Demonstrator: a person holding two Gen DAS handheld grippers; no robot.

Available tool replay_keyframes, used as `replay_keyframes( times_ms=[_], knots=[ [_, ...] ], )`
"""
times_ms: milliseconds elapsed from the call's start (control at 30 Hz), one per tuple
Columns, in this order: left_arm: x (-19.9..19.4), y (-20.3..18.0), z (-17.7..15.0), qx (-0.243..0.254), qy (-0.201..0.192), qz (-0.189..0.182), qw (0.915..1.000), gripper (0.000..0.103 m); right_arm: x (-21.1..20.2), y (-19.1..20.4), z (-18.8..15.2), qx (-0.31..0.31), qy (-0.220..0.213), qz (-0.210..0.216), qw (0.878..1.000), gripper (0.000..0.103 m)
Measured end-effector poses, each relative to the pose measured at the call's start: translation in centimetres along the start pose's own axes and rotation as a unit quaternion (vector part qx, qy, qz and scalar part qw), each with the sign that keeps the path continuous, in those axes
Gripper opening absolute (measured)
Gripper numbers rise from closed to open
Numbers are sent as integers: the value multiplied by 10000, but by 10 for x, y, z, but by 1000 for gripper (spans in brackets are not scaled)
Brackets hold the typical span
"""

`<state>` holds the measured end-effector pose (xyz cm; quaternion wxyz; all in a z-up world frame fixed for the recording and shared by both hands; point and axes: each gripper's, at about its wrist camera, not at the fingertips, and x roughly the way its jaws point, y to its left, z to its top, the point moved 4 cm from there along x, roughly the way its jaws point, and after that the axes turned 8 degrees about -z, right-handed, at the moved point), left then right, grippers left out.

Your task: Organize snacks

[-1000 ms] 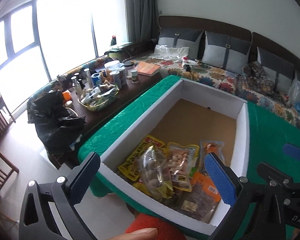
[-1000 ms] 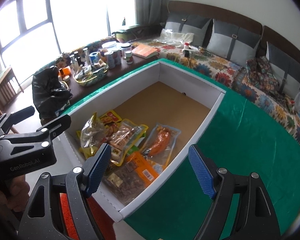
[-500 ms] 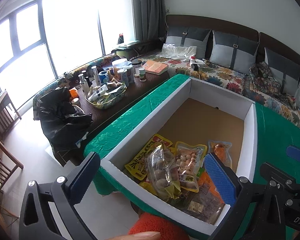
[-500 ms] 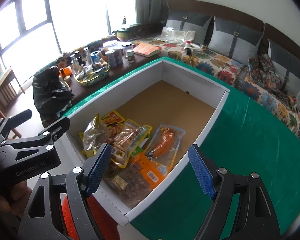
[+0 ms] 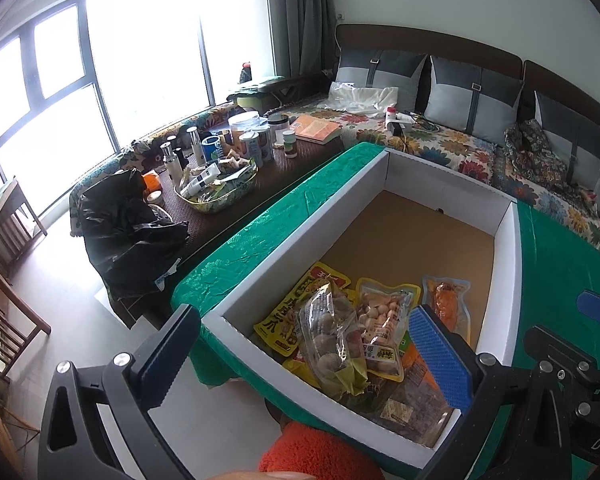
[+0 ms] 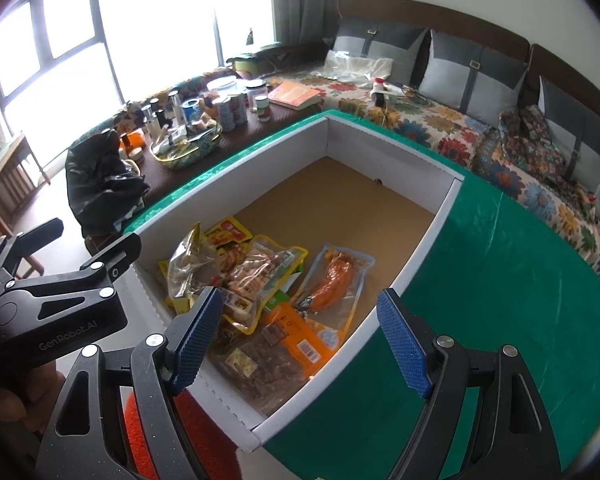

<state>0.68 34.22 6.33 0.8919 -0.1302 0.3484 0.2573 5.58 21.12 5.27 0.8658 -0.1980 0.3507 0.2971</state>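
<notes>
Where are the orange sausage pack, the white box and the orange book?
orange sausage pack (image 6: pixel 334 278), right wrist view, on the sausage.
white box (image 6: pixel 430 236), right wrist view, right wall.
orange book (image 5: pixel 314 128), left wrist view, cover.

White-walled box with brown floor on green cloth; floral sofa cover.

Snack packets piled in near end of box; my side table left of box; sofa behind box.

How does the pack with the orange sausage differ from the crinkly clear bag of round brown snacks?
The sausage pack lies flat and alone on the box's brown floor; the clear bag is puffed up, resting atop other packets. The sausage pack holds one long orange piece; the clear bag holds many small lumps. Both are see-through and sit inside the white box.
</notes>
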Motion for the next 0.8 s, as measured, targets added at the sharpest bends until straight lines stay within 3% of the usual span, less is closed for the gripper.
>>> replay_keyframes(
  times_ms=[800],
  knots=[
    [3,2,1,39,58,12,10000,103,-2,3,-2,-37,41,29,10000,83]
  ],
)
